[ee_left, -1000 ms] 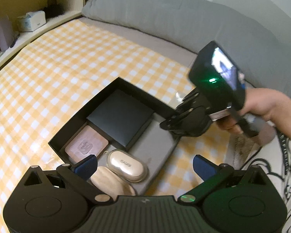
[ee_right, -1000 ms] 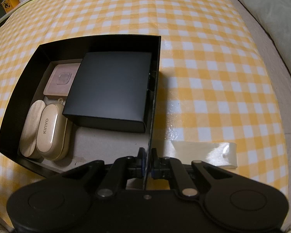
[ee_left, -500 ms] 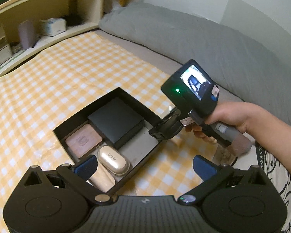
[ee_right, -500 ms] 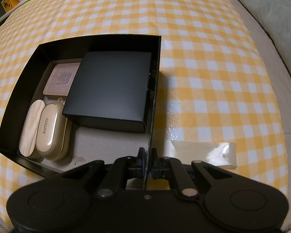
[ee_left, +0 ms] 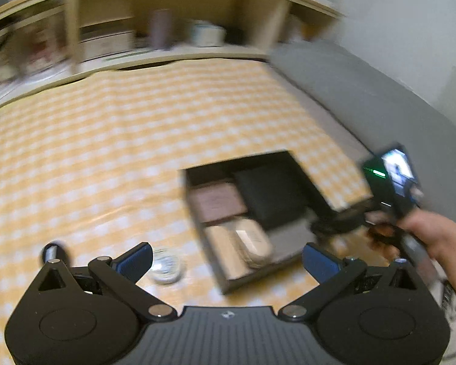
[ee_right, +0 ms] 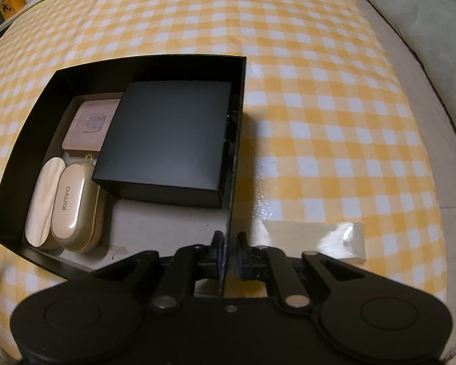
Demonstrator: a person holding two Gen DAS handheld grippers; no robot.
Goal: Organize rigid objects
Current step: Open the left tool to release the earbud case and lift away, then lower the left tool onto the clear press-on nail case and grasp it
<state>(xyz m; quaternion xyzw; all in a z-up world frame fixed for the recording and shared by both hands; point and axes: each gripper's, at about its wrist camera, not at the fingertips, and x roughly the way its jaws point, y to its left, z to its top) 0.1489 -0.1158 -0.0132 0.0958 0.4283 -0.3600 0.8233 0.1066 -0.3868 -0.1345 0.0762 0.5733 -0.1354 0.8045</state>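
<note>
A black open box (ee_right: 30,127) lies on the yellow checked cloth. Inside are a small black box (ee_right: 167,140), a pink square case (ee_right: 89,126), a beige KINYO case (ee_right: 74,203) and a pale oval piece (ee_right: 41,203). My right gripper (ee_right: 228,251) is shut on the box's right wall (ee_right: 237,140). In the blurred left wrist view the box (ee_left: 307,176) is to the right, and the right gripper (ee_left: 343,222) grips its far side. My left gripper (ee_left: 225,258) is open and empty above the cloth. A small clear round dish (ee_left: 167,266) lies beside its left finger.
A strip of pale tape (ee_right: 316,240) lies on the cloth right of the box. A grey pillow (ee_right: 425,18) runs along the right edge. Wooden shelves (ee_left: 136,45) with clutter stand behind the cloth.
The left gripper has swung left and back from the box; its view now blurs and shows the shelves and a clear dish. The right gripper stays clamped on the box wall.
</note>
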